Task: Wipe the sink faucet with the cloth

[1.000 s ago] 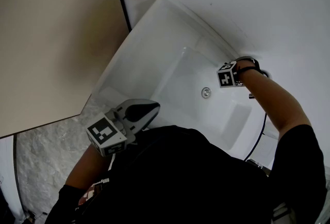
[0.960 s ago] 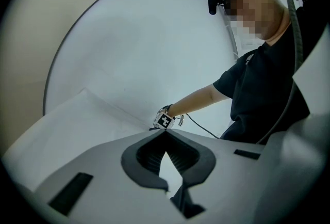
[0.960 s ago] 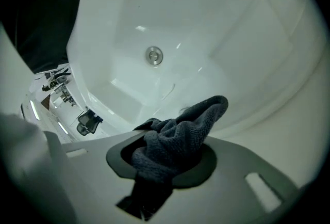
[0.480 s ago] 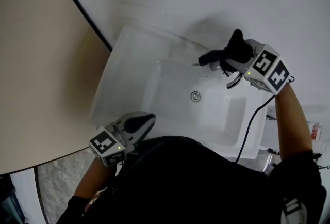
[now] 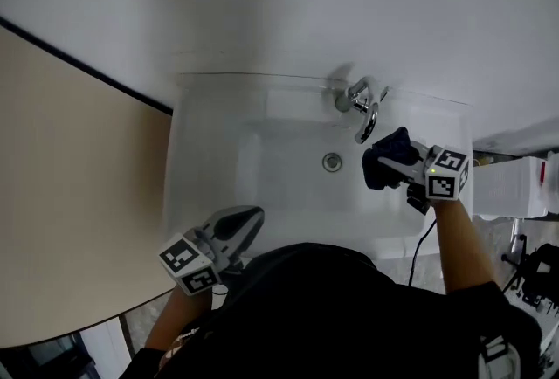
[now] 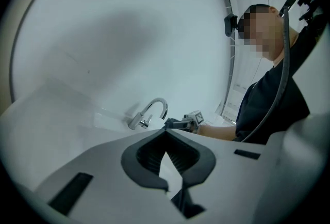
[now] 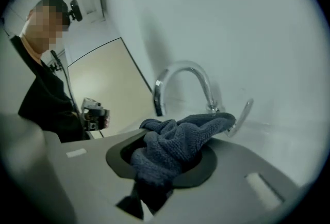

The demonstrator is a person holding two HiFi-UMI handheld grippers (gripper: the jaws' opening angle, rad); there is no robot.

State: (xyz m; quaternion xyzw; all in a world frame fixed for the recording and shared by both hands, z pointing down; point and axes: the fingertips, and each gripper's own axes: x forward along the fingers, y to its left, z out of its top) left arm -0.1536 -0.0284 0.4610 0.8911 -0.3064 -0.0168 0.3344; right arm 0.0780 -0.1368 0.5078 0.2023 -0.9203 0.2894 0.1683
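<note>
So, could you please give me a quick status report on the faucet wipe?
Right gripper shut on dark cloth, beside faucet spout, contact unclear. Left gripper shut, empty, at near edge of sink. Nothing between cloth and faucet.

Dk blue-grey cloth (image 5: 384, 161), bunched, clamped in right tool (image 5: 395, 166), just by chrome curved faucet (image 5: 360, 102) at sink (image 5: 188, 120) rear.

We log: cloth (image 7: 178, 143) dark blue-grey; faucet (image 5: 369, 117) shiny chrome; sink (image 5: 262, 172) white; side panel (image 5: 70, 211) beige; marker cube (image 5: 447, 174) black-and-white squares.
</note>
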